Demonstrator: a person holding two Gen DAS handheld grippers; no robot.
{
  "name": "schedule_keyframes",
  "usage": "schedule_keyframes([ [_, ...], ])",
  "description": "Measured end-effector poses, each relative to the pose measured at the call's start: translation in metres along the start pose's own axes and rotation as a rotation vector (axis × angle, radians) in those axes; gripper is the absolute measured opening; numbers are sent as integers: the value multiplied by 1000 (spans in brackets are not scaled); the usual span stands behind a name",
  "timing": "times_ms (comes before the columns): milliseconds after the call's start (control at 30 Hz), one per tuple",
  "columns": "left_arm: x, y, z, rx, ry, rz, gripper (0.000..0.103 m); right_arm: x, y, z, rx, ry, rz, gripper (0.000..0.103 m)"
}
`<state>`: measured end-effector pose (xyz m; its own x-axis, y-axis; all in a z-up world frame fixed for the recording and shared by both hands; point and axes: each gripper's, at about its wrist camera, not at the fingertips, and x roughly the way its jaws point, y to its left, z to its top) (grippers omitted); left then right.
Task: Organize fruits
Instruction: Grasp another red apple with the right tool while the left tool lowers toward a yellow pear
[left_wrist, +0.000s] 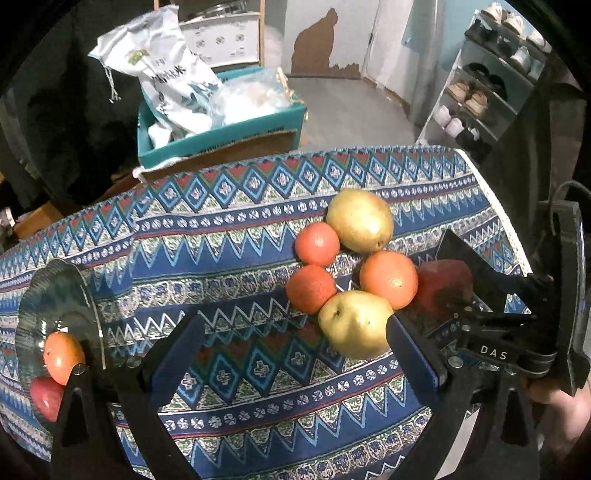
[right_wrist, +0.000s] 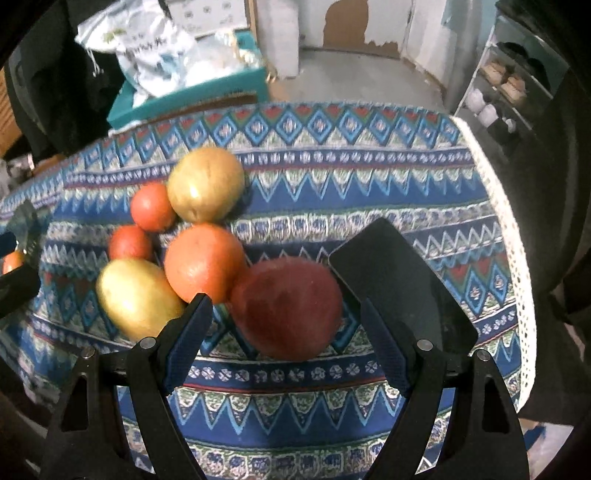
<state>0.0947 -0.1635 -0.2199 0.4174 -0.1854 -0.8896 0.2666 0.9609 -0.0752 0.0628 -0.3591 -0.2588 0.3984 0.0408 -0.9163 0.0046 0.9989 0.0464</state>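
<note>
Patterned blue tablecloth bearing the fruit cluster. Red apple lies at the cluster's right end, touching the large orange, between the spread, empty jaws of the right gripper. Left gripper likewise stands open beside the near pear. Glass plate, well left of the cluster, holds two fruits.

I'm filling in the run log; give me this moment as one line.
stage: reaching | right gripper: open over red apple, not gripped | left gripper: open, empty | glass plate: holds orange, apple
</note>
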Motion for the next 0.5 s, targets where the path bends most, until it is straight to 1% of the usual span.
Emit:
schedule_keyframes([
  [200,22,0,-4,-38,45,-35,100,17,2,-1,-22,42,-8,83],
  [300,29,3,-6,-67,61,-50,100,25,2,-1,-25,46,-13,82],
  [333,31,4,-7,-78,65,-56,100,28,1,-1,-21,51,-5,82],
  [400,34,5,-8,-93,71,-68,100,32,0,-1,-16,58,11,76],
  [500,35,2,-9,-91,69,-79,100,35,0,-2,-13,56,18,75],
])
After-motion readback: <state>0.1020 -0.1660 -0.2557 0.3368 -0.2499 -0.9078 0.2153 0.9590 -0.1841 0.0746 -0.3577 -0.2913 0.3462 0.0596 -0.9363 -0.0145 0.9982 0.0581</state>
